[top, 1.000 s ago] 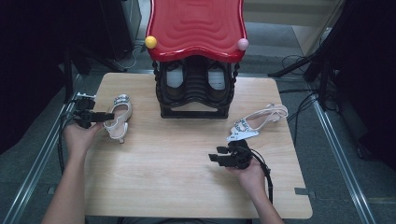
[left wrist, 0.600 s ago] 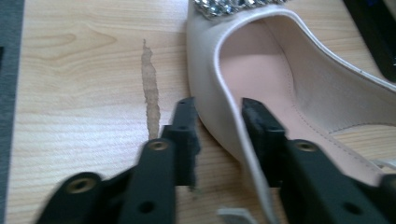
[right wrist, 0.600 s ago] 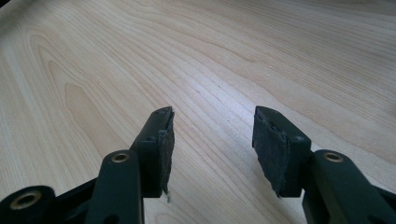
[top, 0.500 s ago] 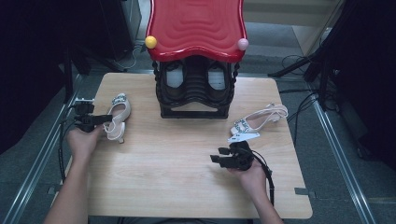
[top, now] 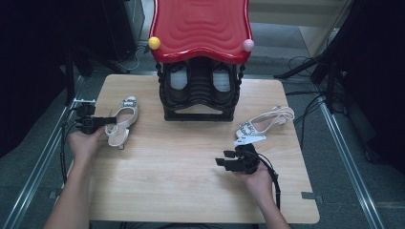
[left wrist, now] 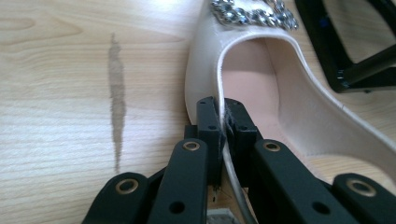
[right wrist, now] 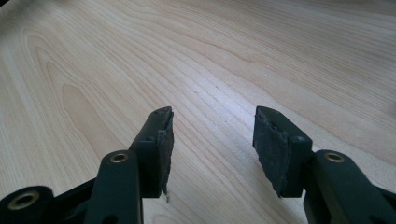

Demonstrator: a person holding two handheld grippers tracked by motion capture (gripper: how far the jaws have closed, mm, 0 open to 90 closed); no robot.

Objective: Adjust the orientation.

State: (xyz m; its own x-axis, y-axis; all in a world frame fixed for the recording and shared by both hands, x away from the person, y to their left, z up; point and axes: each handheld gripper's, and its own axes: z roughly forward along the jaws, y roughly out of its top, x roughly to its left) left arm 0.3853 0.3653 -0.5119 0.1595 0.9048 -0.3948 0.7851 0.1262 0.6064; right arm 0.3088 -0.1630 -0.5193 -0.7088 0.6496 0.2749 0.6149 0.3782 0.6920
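A cream slingback shoe with a jewelled buckle lies at the table's left side. My left gripper reaches it from the left. Its jaws have just been closing and now pinch the shoe's side rim between the pads. The shoe's pink insole and buckle lie just beyond the jaws. The matching shoe lies at the right, beside a white tag. My right gripper rests low over bare wood in front of that shoe, open, with nothing between its fingers.
A black shoe rack with a red wavy top stands at the back centre and holds a pair of shoes. Its black foot is close to the held shoe. The wooden table has metal rails on both sides.
The left gripper's jaws have closed onto the cream shoe's rim. Both hands and the right gripper stay where they were.
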